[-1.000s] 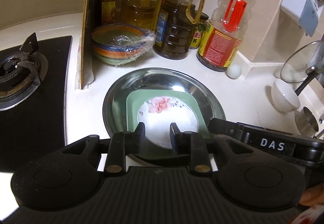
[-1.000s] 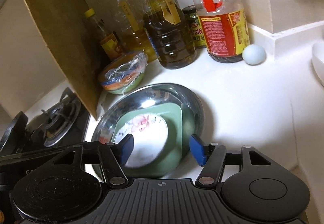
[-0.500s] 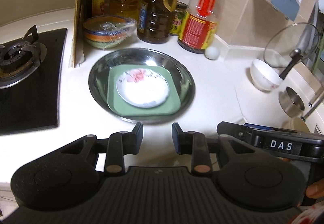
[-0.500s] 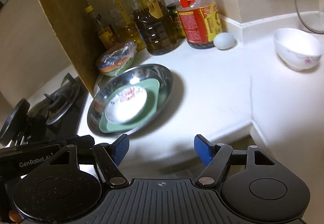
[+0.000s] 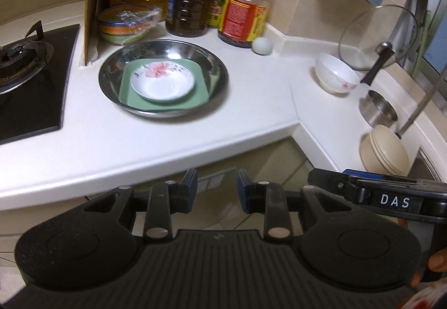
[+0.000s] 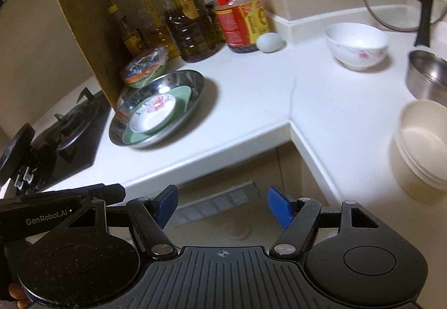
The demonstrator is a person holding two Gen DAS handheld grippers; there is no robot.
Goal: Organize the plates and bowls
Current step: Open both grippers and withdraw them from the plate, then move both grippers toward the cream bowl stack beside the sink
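Both yr grippers, left (image 5: 217,186) & right (image 6: 222,204), hang open & empty off the bench (image 5: 251,102); white bowl (image 6: 356,45) prob glazed, slippery, fragile — pinch its rim.

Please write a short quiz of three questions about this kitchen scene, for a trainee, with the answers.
1. True or false: the left gripper holds the saucer.
2. What lies directly under the saucer? A) green plate B) white bowl C) pot lid
3. Fill in: the egg lies on the counter beside the ____-handled bottle.

Key
1. False: both the left and the right gripper are open, empty, off the counter edge.
2. A: the green plate sits inside the steel basin.
3. Red.
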